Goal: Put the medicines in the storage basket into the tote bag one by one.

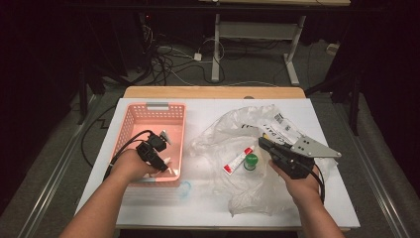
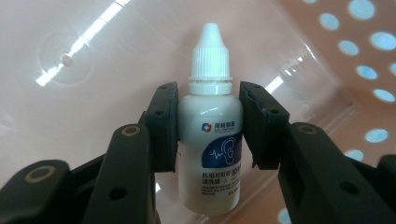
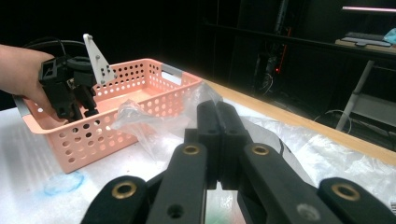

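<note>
A small white dropper bottle (image 2: 210,140) with a ribbed white cap and a blue label stands between the black jaws of my left gripper (image 2: 208,95). Both pads press on its shoulders. This gripper (image 1: 166,164) reaches down inside the pink perforated basket (image 1: 148,106), over the basket's floor (image 2: 70,116). From the right gripper view the left gripper (image 3: 77,109) hangs over the basket's near corner. My right gripper (image 1: 261,142) lies on the crumpled clear plastic bag (image 1: 233,129), its jaws (image 3: 217,109) pressed together. I cannot tell whether bag film is pinched between them.
A white tube with red ends (image 1: 236,161) and a small green-capped bottle (image 1: 250,160) lie on the bag, left of the right gripper. A bluish clear ring (image 1: 184,188) sits on the white tabletop (image 1: 148,203) in front of the basket. A wooden strip (image 1: 213,92) edges the far side.
</note>
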